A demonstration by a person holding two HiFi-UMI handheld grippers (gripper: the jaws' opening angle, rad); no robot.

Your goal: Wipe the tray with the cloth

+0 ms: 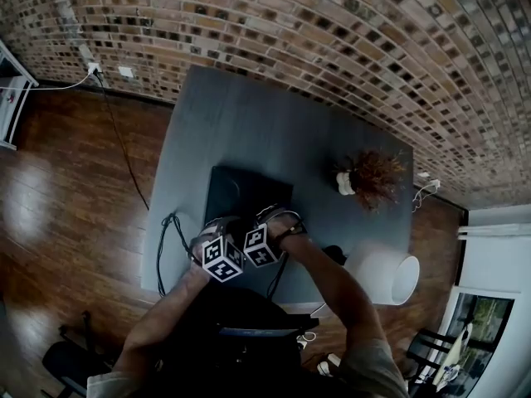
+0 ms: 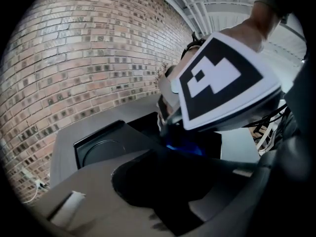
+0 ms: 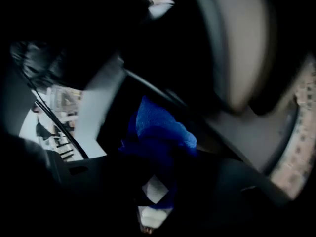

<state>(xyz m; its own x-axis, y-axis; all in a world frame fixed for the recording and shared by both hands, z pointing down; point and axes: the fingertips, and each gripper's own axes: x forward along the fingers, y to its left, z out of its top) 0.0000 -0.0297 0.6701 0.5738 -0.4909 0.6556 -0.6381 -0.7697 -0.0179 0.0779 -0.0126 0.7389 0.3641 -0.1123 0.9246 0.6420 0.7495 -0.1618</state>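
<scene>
A black tray (image 1: 236, 191) lies on the dark grey table (image 1: 249, 123), near its front edge. My left gripper (image 1: 214, 232) is at the tray's near left rim, and in the left gripper view the black tray (image 2: 98, 149) runs down between its grey fingers (image 2: 69, 206); the left gripper (image 2: 163, 191) looks shut on that rim. My right gripper (image 1: 278, 220) is close beside it over the tray's near right part. A blue cloth (image 3: 158, 127) is bunched between the jaws of the right gripper (image 3: 155, 191), which is shut on it. The cloth (image 2: 185, 148) shows under the right gripper's marker cube (image 2: 222, 78).
A small pot with a dry reddish plant (image 1: 372, 177) stands on the table's right side. A white lampshade (image 1: 390, 276) sits off the front right corner. Black cables (image 1: 170, 239) hang over the front left edge. A brick wall (image 1: 332, 48) runs behind the table.
</scene>
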